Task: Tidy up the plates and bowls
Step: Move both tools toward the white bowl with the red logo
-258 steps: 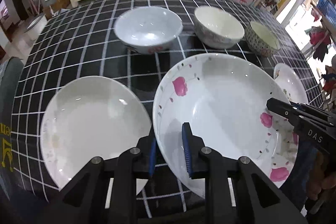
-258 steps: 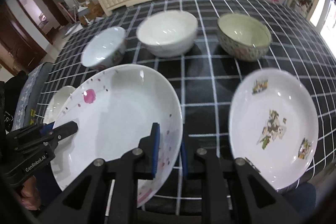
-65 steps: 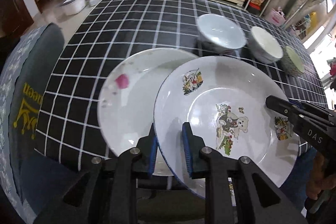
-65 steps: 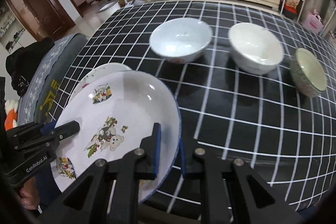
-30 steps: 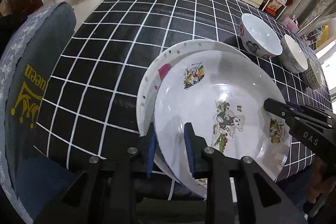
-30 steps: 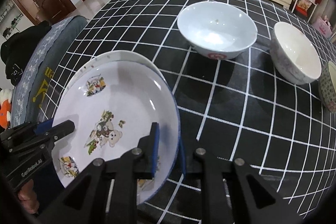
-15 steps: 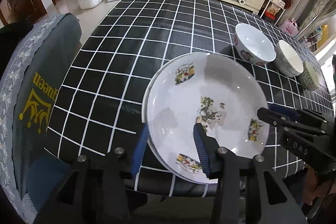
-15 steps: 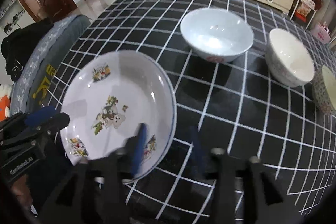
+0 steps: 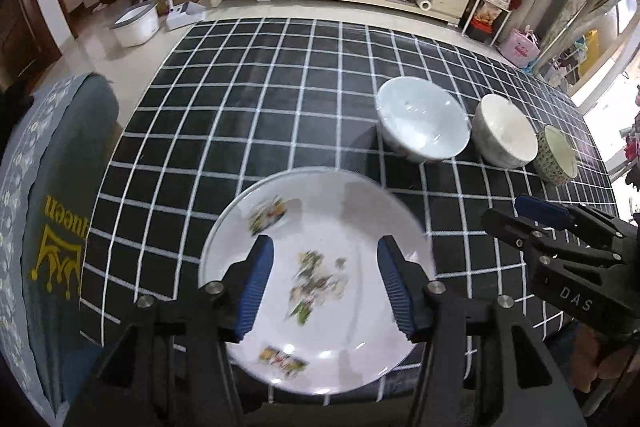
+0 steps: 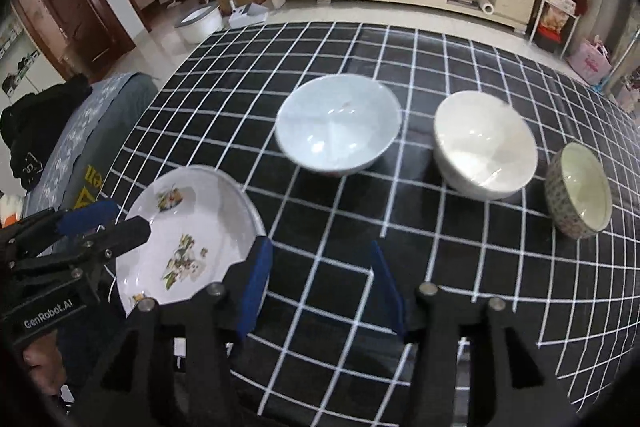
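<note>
My jaws on both the left gripper (image 9: 325, 281) and right gripper (image 10: 318, 285) now gape empty, having let go of the cartoon plate (image 9: 344, 211); plates stacked, bowls (image 10: 338, 123) at 1 o'clock come next.

I see a white plate (image 9: 320, 259) printed with small cartoon pictures lying flat near my edge of the counter (image 9: 240, 99), which has a black-and-white checked cover. Its print is blurred, so I can't make out the figures or whether other plates sit under it. Beyond it three bowls stand upright in a row, apart from each other: a pale blue bowl (image 10: 338, 123), a white bowl (image 10: 484, 143), and a smaller patterned bowl (image 10: 582, 195) farthest right.
</note>
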`<state>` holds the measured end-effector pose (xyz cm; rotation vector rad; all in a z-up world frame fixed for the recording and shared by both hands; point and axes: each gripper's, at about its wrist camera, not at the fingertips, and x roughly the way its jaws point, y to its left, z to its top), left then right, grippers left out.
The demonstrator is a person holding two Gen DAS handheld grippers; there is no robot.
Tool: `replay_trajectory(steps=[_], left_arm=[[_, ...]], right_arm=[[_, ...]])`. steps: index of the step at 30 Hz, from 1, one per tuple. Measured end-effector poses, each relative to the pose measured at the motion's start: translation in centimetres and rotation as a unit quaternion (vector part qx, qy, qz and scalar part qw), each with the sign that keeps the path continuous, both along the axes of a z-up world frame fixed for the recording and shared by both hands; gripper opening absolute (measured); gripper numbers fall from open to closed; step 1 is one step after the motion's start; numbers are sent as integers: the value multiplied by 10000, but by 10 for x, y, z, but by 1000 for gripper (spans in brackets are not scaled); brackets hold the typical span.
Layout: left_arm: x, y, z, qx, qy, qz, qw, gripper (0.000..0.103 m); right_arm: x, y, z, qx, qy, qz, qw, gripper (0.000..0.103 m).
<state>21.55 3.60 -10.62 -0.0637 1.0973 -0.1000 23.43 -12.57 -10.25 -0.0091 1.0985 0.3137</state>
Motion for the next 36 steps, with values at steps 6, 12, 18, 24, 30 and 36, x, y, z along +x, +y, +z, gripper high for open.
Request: replay_trajectory(steps=[6,12,18,24,30,36], left_arm=[[27,-23,10,-24,-22,-146,9999,52],[57,-37,12,-51,40,-239,9997,52],[87,-46,8,48,119,-369,9992,52],[111,-47,-6,37,288,-405,9988,52],[133,-51,-27,98,483,-446,9978,52],[147,-63,-42,169,540,-599,9966,52]], right_arm=[[20,-15,9,5,-67,-30,10000,56],[43,-20,13,-19,-118,-30,9999,56],[66,-19,10,-47,-118,11,9999,56],[86,-16,-2,-144,-24,71,9999,56],[104,-10,-18,-345,61,162,9993,56],[118,-10,-31,-450,147,265,9985,56]])
